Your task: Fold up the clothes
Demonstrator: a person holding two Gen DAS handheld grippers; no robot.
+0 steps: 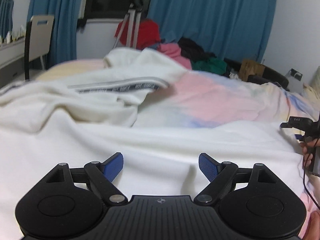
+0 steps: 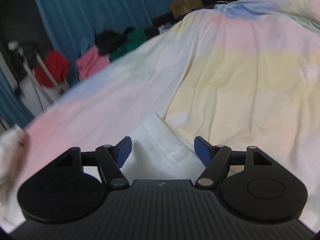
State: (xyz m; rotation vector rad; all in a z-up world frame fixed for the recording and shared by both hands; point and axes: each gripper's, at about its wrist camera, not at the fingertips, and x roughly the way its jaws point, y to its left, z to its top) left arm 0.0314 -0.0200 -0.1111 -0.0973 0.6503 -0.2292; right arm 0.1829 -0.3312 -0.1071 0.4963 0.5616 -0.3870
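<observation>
A white garment (image 1: 124,132) lies spread over the bed, with a collar band bearing dark lettering (image 1: 120,87) at its far side. My left gripper (image 1: 161,165) is open just above the white cloth, holding nothing. My right gripper (image 2: 163,150) is open over a ribbed white hem (image 2: 170,152) of the garment, which lies between its blue pads (image 2: 124,150) without being pinched. The right gripper also shows at the right edge of the left wrist view (image 1: 300,124).
The bed has a pastel pink, blue and yellow sheet (image 2: 240,70). A pile of red, pink, black and green clothes (image 1: 176,50) sits at the far side. A tripod (image 1: 130,26), blue curtains (image 1: 210,16), a chair (image 1: 38,38) and a brown box (image 1: 252,69) stand beyond.
</observation>
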